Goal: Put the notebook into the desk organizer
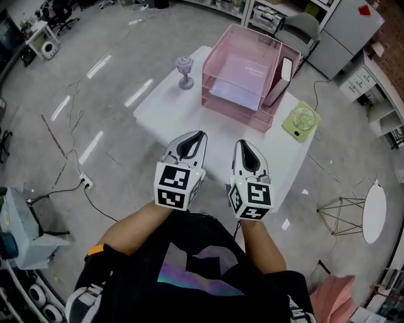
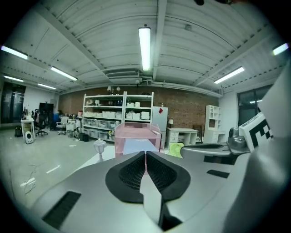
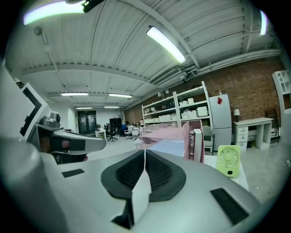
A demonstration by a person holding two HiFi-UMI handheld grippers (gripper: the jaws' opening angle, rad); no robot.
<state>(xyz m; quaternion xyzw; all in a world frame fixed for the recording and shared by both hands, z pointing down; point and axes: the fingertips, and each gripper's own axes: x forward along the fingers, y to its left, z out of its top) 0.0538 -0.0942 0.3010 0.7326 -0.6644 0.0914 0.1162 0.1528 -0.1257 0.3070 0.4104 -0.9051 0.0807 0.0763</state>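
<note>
White table (image 1: 189, 120), organizer (image 1: 232, 108) toward far edge, notebook (image 1: 243, 70) seemingly inside

Here the left tongs (image 2: 145, 155) are pressed together, nothing between them; dead ahead, the pink desk organizer (image 2: 136, 136) stands on the white bench (image 2: 87, 163), green fan (image 2: 175, 149) just beside.

We are finding no words, numbers or brand names that can be read. The white cube on the left gripper (image 1: 199, 135) and the one on the right gripper (image 1: 242, 145) are showing only black-and-white square markers. The red diamond sticker (image 1: 365, 9) on the tall grey cabinet (image 1: 350, 35) is carrying no legible print.
</note>
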